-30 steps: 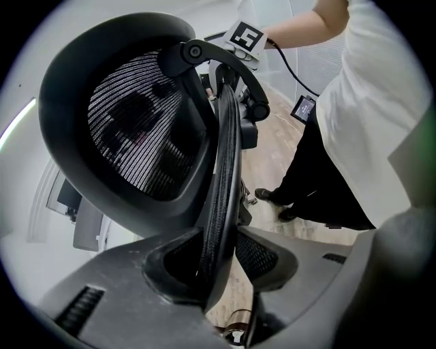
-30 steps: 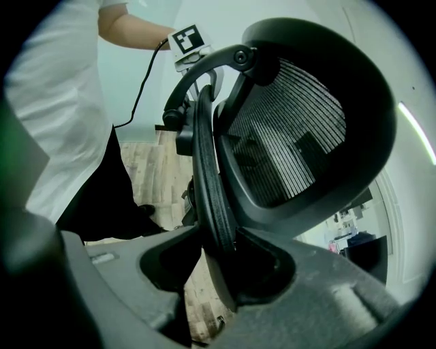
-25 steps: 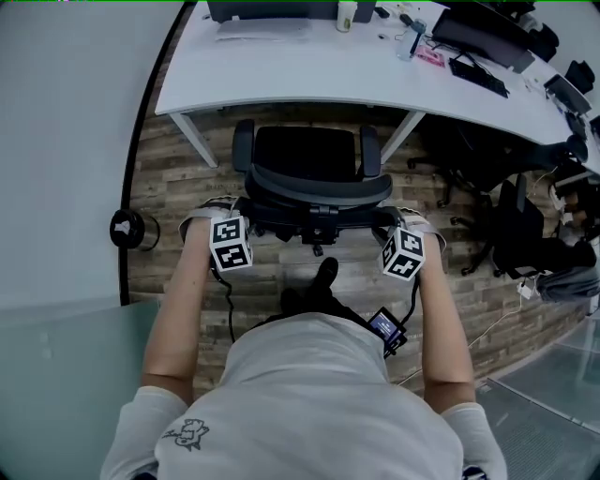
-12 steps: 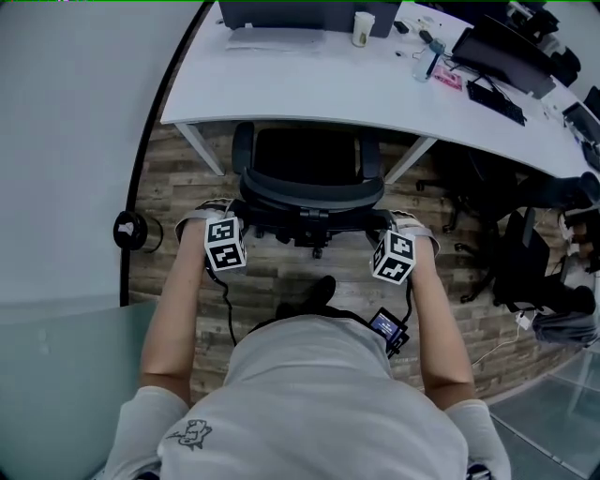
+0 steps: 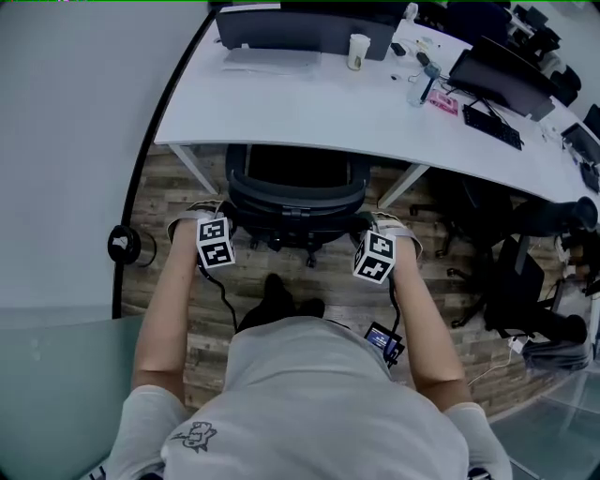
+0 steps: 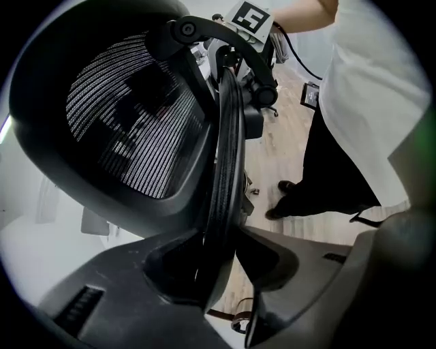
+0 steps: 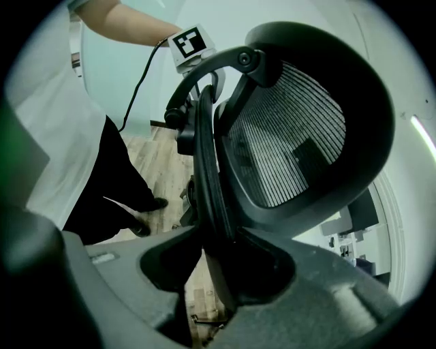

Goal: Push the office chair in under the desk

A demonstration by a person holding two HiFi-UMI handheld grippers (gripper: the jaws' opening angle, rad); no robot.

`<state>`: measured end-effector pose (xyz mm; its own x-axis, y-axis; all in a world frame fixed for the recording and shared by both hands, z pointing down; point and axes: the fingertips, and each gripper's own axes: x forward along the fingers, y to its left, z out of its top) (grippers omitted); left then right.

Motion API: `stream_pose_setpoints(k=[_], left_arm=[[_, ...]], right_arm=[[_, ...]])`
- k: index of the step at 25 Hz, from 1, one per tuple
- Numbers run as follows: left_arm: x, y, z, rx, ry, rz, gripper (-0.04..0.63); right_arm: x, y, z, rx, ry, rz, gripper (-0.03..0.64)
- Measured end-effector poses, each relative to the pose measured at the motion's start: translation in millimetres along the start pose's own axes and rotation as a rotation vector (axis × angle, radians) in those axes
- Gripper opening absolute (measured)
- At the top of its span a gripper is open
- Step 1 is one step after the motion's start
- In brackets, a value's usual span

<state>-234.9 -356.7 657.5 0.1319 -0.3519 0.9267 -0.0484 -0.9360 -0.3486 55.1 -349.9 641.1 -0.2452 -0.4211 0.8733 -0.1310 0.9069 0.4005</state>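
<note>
A pale cup [image 5: 358, 51] stands far, just right of a dark monitor [image 5: 291, 26]; farther right lie a black keyboard [image 5: 490, 125] and a pink packet [image 5: 444, 102]; a round black object [image 5: 122, 246] sits left on the plank floor [image 5: 173, 197].

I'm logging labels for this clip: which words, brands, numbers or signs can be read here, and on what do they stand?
No text here reads clearly.
Marker cubes: black-and-white square patterns, no letters.
Shirt print: a drawing; any lettering is too small.
Small screen at the person's waist: too blurred.
Paper cup and office chair: no readable label.
</note>
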Motion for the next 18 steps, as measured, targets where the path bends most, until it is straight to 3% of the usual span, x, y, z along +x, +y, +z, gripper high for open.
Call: stream_pose_setpoints(k=[18], left_arm=[[46,114,3,0.032,-0.022,-0.003,0.15]], right_arm=[[50,-108,-2,0.025,0.014,-0.015,0.156]])
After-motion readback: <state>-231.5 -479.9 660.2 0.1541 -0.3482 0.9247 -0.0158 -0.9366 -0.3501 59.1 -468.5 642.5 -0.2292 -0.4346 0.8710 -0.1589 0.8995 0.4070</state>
